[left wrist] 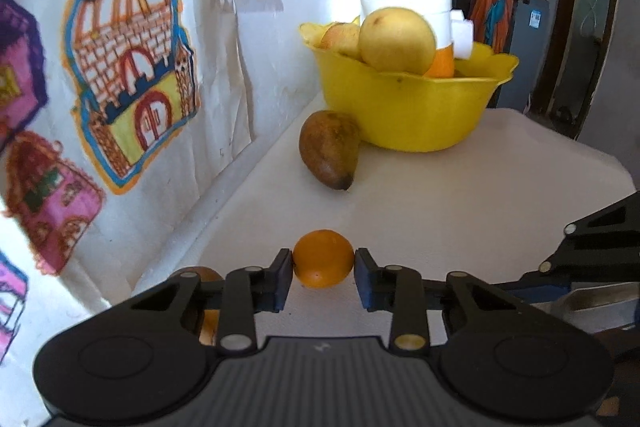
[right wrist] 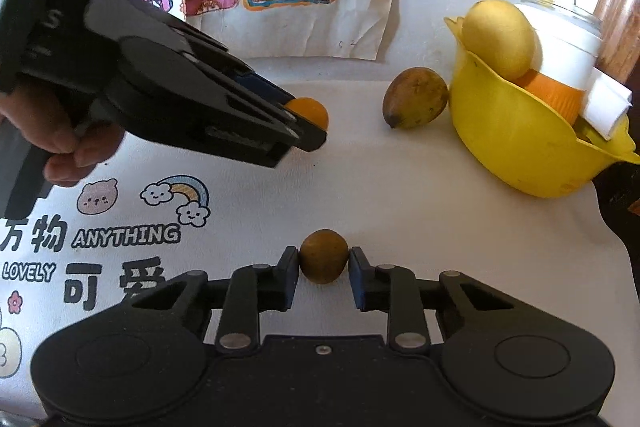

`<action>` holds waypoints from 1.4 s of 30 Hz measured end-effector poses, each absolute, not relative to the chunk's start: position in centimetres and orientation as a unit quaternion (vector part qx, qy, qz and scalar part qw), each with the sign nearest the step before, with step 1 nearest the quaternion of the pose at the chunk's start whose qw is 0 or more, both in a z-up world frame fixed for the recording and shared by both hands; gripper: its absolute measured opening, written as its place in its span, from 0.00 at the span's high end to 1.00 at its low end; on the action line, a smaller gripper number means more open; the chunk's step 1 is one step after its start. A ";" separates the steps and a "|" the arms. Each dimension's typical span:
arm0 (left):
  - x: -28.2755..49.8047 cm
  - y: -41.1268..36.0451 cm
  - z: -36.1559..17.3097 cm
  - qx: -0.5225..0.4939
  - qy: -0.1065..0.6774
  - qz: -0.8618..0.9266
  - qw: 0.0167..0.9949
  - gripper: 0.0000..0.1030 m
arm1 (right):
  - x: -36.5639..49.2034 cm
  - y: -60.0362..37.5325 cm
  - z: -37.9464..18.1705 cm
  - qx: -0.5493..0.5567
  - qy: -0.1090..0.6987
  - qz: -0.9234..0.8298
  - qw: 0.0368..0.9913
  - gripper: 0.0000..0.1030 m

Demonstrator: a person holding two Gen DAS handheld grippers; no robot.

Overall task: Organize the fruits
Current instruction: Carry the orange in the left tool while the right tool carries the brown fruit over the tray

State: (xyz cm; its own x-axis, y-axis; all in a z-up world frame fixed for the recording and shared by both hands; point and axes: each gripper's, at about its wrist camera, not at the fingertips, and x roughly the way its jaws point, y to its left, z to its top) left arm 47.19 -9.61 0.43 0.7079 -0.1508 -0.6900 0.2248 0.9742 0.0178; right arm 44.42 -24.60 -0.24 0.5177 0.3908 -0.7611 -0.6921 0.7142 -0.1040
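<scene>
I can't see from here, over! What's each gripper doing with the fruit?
Left gripper shut on orange. Right gripper shut on brown fruit. Bowl piled high; mango rests against it.

Mango [left wrist: 329, 148] on table [left wrist: 460, 195], touching bowl [left wrist: 408, 107] front-left; 3 fruits in bowl.

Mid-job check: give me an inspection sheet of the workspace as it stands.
Surface: white printed tablecloth.
Job's things: yellow bowl holding a pale yellow fruit; brown mango against the bowl; small orange; small brown fruit.
Clutter: white jar behind the bowl.
Grippers: left gripper shut on the small orange; right gripper shut on the small brown fruit.
Cables: nothing seen.
Surroundings: children's drawings on the wall.
</scene>
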 end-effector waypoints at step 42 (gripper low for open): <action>20.0 -12.4 2.6 0.038 0.339 -0.203 0.918 0.65 | 17.9 -32.8 5.5 -0.159 0.297 0.352 0.873 0.72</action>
State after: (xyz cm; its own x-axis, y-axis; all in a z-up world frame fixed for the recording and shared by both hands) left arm 19.99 -12.37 2.58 0.6884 -0.3464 -0.6372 0.3982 0.9148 -0.0672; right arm 17.91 -32.82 5.49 0.5753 0.5209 -0.6306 -0.7094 0.7016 -0.0675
